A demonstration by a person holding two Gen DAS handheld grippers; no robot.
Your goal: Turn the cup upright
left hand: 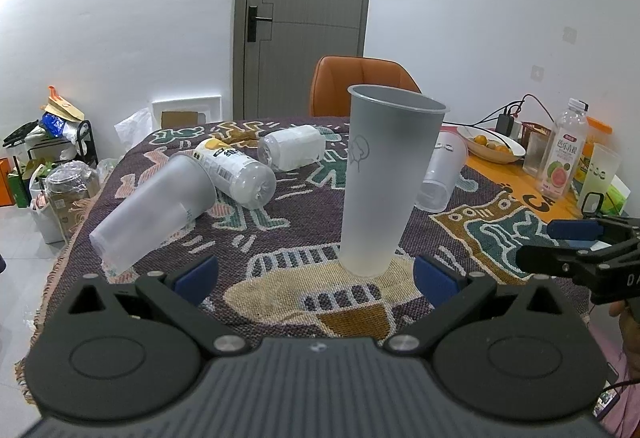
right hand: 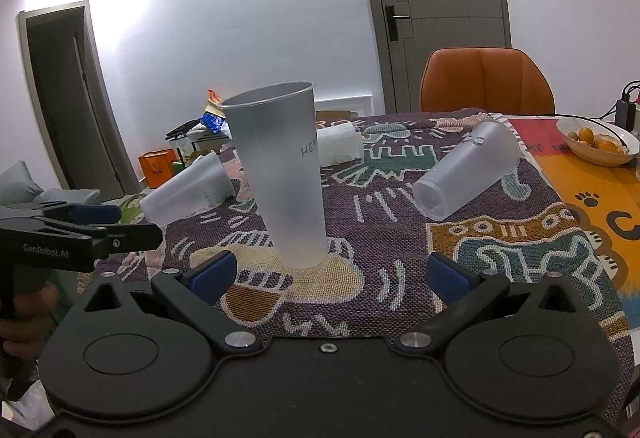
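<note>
A tall frosted plastic cup (left hand: 384, 181) stands upright, mouth up, on the patterned tablecloth; it also shows in the right wrist view (right hand: 282, 177). My left gripper (left hand: 316, 274) is open and empty, its blue pads just short of the cup's base. My right gripper (right hand: 330, 278) is open and empty, with the cup's base just ahead, left of centre. Each gripper shows in the other's view: the right one at the right edge (left hand: 560, 246), the left one at the left edge (right hand: 104, 226).
Frosted cups lie on their sides at left (left hand: 156, 205) and right (left hand: 442, 173). Two plastic bottles (left hand: 240, 169) lie behind. A fruit bowl (left hand: 492, 143), a juice bottle (left hand: 562, 153) and an orange chair (left hand: 360, 85) stand at the back.
</note>
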